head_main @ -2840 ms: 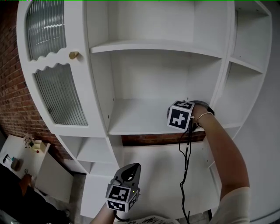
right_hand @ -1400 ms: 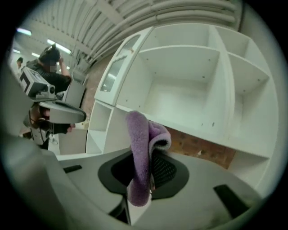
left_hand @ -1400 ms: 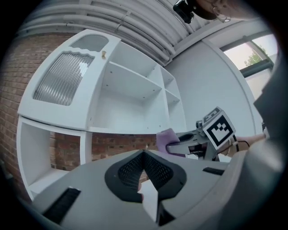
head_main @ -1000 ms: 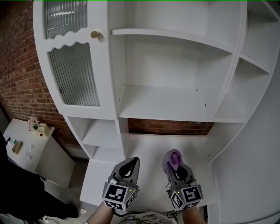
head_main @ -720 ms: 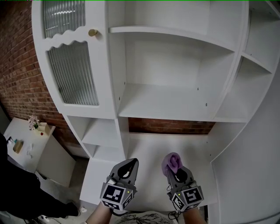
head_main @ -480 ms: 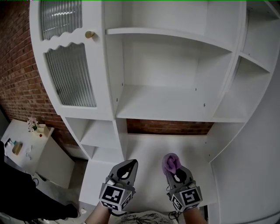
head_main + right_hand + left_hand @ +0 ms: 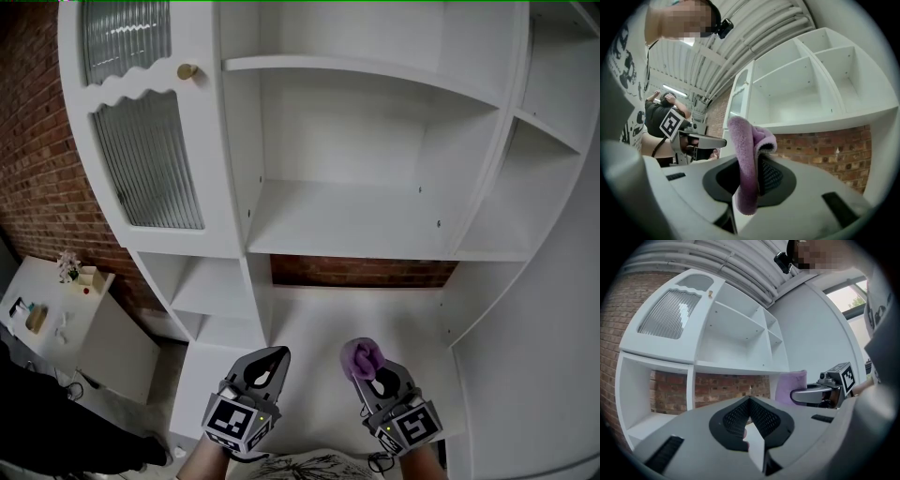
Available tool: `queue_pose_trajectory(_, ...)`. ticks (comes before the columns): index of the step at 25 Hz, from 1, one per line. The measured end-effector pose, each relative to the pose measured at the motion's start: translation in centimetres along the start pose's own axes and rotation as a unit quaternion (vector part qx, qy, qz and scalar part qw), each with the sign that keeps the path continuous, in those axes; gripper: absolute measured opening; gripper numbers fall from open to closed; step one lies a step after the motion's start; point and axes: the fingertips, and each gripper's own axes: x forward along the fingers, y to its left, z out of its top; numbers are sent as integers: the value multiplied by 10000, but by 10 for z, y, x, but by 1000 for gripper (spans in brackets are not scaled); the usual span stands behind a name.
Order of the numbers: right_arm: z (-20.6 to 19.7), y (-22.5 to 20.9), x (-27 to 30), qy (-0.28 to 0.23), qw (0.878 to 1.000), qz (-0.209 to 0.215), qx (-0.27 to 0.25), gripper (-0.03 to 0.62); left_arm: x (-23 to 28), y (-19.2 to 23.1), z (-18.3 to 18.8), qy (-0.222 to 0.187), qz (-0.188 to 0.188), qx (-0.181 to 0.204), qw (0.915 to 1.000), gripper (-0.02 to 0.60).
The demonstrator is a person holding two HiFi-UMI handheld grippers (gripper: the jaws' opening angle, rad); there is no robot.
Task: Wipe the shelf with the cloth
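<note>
- The right tongs are clamped on the purple cloth. A fold of it is pinched between the jaws and stands up past their tips.
- The left tongs are held closed with nothing between them. They sit near the right tongs, and both are well below the shelf.
- The shelf, the wide middle board of a white cabinet, is bare and is not touched by the cloth.
- A few seconds earlier the right tongs were reached in at the back right corner of the shelf. Since then they have been drawn out and lowered beneath its front edge. Over the last second only a slight further sinking is seen.
- The wiping pass is therefore judged to be finished or paused. For more wiping, the cloth would have to be raised to the shelf again.
- A ribbed glass door is seen to the left of the shelf.
</note>
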Motion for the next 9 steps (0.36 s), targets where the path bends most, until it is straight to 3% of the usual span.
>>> queue_pose_trajectory(9, -10, 0, 9, 106, 9999, -100, -45, 71, 7, 4, -5, -38, -72, 27, 10000, 14)
